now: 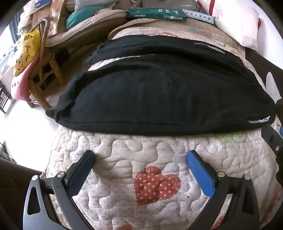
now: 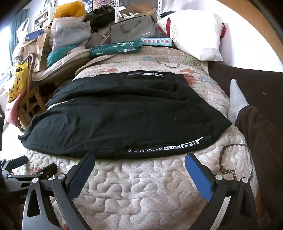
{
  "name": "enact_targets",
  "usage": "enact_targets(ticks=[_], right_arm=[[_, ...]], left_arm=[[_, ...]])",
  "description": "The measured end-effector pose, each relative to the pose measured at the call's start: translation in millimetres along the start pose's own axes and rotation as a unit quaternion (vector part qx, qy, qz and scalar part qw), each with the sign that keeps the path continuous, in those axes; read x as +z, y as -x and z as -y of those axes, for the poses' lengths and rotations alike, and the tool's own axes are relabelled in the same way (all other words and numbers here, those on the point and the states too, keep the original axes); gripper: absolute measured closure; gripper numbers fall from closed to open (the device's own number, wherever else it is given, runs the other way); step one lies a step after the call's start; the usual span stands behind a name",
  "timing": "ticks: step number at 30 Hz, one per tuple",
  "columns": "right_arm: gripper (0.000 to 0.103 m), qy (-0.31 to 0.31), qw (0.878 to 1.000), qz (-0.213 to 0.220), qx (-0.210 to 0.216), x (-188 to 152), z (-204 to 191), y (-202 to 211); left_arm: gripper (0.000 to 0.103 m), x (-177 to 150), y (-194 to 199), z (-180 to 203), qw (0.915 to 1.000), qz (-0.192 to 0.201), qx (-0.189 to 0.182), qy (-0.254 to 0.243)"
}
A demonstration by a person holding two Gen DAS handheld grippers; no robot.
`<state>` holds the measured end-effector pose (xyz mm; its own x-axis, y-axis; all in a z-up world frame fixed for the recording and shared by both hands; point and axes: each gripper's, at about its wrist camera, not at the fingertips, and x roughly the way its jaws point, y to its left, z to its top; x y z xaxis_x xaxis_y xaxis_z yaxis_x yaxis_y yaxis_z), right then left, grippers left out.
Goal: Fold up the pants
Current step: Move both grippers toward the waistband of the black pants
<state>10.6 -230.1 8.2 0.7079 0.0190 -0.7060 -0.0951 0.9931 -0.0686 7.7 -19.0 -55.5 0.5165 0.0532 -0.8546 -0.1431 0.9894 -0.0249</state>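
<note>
Black pants (image 1: 159,92) lie spread flat across a quilted bedspread (image 1: 123,159), legs side by side with a pale strip of quilt showing between them at the left. In the right wrist view the same pants (image 2: 123,120) show a white-lettered zip pocket (image 2: 164,147) along the near edge. My left gripper (image 1: 140,157) hovers open over bare quilt just short of the pants' near hem, nothing between its fingers. My right gripper (image 2: 139,160) is open too, its fingertips right at the near edge by the pocket. The left gripper (image 2: 38,166) shows at the lower left of the right wrist view.
Boxes, bags and a grey laptop case (image 2: 134,31) crowd the bed's far end, with a green box (image 1: 156,15) and a white pillow (image 2: 198,33). A wooden chair (image 1: 46,70) with a yellow bag stands left. A person's grey-socked foot (image 2: 236,99) and brown trouser leg lie at right.
</note>
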Motion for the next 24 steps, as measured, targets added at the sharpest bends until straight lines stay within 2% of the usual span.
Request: enact_targets(ticks=[9,16,21,24], right_arm=[[0.0,0.001,1.0,0.001,-0.002,0.7,0.2,1.6],[0.0,0.001,1.0,0.004,-0.002,1.1,-1.2,-0.8],[0.0,0.002,1.0,0.005,-0.004,1.1,1.5,3.5],[0.0,0.004,1.0,0.006,-0.006,-0.4,0.2,2.4]], left_arm=[[0.0,-1.6,-1.2,-3.4,0.9999,0.001,-0.011,-0.003],[0.0,-0.7,1.9,-4.2,0.9997,-0.013,-0.017,-0.011],[0.0,-0.3,10.3,-4.2,0.9997,0.004,-0.025,-0.007],[0.0,1.6,20.9,-2.7,0.9991,0.032,-0.026,-0.009]])
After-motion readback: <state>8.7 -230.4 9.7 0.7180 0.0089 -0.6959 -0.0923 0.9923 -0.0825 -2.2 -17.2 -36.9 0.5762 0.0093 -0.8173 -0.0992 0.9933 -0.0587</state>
